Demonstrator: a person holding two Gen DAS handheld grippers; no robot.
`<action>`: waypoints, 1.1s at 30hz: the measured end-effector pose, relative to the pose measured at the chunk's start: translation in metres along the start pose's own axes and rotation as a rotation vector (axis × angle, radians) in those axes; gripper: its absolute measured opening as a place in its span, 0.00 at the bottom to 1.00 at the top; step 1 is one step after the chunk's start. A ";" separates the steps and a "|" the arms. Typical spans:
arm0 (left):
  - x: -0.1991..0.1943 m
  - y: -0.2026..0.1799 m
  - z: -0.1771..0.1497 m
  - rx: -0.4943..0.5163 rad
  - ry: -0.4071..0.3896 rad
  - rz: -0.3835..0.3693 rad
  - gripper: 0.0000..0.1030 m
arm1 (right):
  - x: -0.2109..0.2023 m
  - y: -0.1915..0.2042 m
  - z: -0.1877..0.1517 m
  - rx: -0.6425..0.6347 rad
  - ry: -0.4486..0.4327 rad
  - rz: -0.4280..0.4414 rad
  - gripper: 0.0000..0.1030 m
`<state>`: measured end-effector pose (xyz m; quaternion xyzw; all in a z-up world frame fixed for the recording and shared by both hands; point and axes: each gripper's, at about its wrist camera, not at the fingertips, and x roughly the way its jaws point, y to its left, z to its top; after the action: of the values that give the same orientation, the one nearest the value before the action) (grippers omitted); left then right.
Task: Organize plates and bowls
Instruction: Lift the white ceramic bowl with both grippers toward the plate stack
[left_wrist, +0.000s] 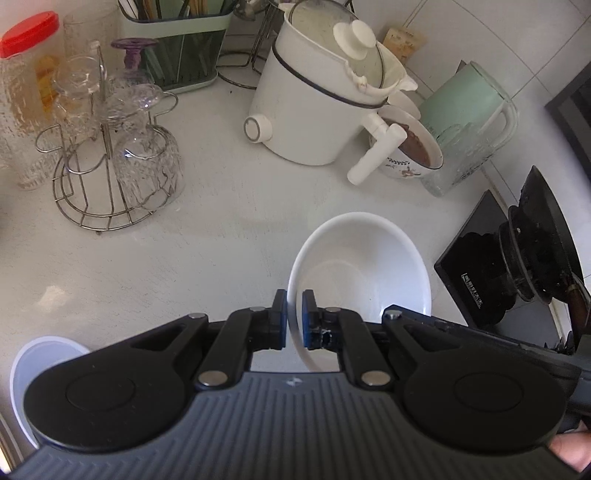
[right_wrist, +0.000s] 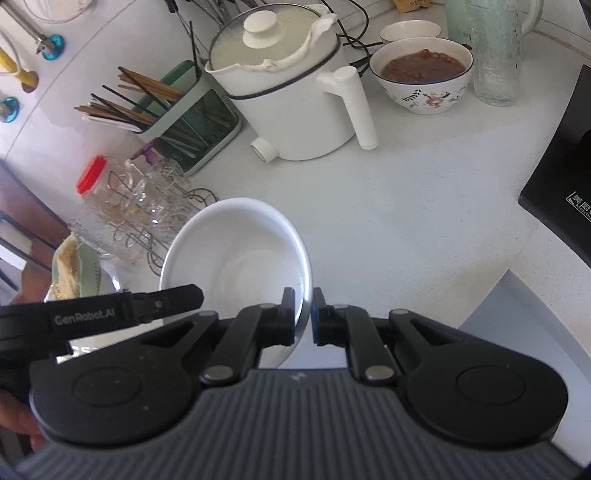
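A plain white bowl (left_wrist: 364, 254) (right_wrist: 236, 247) hangs above the pale counter, held from both sides. My left gripper (left_wrist: 294, 297) is shut on its left rim, blue pads pressing inside and outside the wall. My right gripper (right_wrist: 303, 297) is shut on the opposite rim. The left gripper's black finger (right_wrist: 173, 299) shows in the right wrist view, reaching the bowl from the left. The bowl is empty inside. A pale plate (left_wrist: 40, 362) peeks out under my left gripper at the lower left.
Behind stand a white electric pot (left_wrist: 314, 107) (right_wrist: 291, 96), a patterned bowl of brown food (right_wrist: 421, 77) (left_wrist: 413, 147), a wire rack of glasses (left_wrist: 118, 162), a chopstick holder (right_wrist: 184, 118) and a green jug (left_wrist: 469, 122). A black appliance (right_wrist: 557, 184) borders the right. A dish of food (right_wrist: 74, 269) lies left.
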<state>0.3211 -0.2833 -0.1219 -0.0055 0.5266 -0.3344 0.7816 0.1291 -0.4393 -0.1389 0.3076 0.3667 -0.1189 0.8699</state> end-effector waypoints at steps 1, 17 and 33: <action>-0.004 0.001 -0.001 -0.007 -0.004 0.000 0.09 | -0.001 0.002 0.000 -0.005 0.001 0.002 0.11; -0.041 0.035 -0.029 -0.123 -0.070 0.049 0.09 | 0.005 0.039 -0.007 -0.111 0.054 0.053 0.11; -0.093 0.096 -0.051 -0.242 -0.138 0.110 0.09 | 0.026 0.108 -0.019 -0.266 0.107 0.137 0.11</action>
<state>0.3079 -0.1424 -0.1033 -0.0938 0.5078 -0.2237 0.8266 0.1827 -0.3426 -0.1194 0.2199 0.4031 0.0068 0.8883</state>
